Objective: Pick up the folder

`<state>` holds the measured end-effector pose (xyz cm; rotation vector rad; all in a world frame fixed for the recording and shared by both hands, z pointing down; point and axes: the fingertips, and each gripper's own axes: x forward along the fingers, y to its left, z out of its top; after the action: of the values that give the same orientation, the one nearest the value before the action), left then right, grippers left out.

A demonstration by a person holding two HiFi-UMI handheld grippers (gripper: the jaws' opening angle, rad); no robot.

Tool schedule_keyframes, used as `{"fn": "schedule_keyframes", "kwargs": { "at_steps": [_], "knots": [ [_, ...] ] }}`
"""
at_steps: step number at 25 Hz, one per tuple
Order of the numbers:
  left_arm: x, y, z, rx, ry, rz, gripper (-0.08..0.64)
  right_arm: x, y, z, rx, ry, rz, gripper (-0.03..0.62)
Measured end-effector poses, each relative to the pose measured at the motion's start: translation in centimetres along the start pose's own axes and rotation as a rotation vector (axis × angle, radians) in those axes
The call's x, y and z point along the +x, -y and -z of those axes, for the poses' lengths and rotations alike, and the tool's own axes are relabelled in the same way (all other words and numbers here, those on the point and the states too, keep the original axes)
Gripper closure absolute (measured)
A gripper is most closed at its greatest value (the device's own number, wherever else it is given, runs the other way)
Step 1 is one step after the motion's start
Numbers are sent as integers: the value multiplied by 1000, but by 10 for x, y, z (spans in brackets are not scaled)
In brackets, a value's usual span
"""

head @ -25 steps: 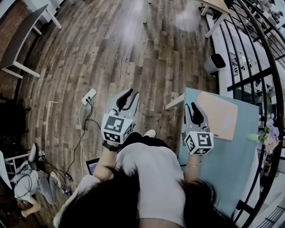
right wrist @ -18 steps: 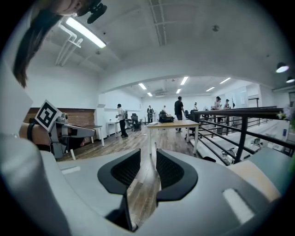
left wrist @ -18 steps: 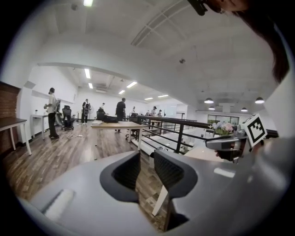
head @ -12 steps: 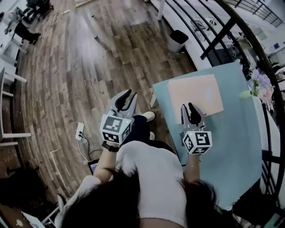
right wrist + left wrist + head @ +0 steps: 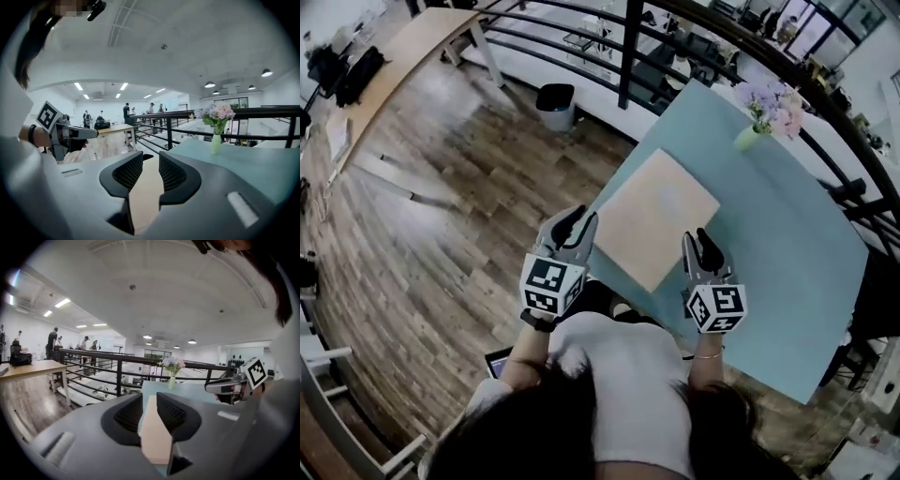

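Holding one hand-held gripper in each hand, a person in a white top faces a pale blue bench. Each of the two tools carries one cube with square markers.

The left hand-held gripper hangs at the bench's left edge. Its jaws stand only a narrow gap apart, with nothing between them. The right hand-held gripper is over the bench top, with its jaws also narrowly parted and empty.

One folder, tan and closed, lies flat on the bench between the two grippers and just ahead of them. Its near corner points toward the person. Through each gripper's gap the folder shows beyond the jaws, not pinched by them.

Farther along the bench, well apart from the folder, stands one small green vase holding pale flowers. A black railing runs past the bench's far side. Beside it, on the wooden floor, sits one dark bin. A second bench of pale wood stands beyond that.
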<state>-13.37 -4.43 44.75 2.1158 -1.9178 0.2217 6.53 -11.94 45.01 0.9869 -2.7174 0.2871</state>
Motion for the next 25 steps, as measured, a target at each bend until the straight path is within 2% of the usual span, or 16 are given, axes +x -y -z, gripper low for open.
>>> {"fn": "schedule_keyframes", "kwargs": {
  "at_steps": [6, 13, 18, 25],
  "knots": [
    [74, 11, -20, 71, -34, 242, 466, -14, 48, 3, 89, 17, 261, 509],
    [122, 31, -13, 108, -90, 422, 466, -30, 67, 17, 159, 23, 435, 509],
    [131, 42, -2, 113, -121, 489, 466, -39, 66, 26, 189, 14, 494, 509],
    [134, 44, 1, 103, -135, 503, 466, -41, 65, 32, 216, -3, 505, 509]
  ]
}}
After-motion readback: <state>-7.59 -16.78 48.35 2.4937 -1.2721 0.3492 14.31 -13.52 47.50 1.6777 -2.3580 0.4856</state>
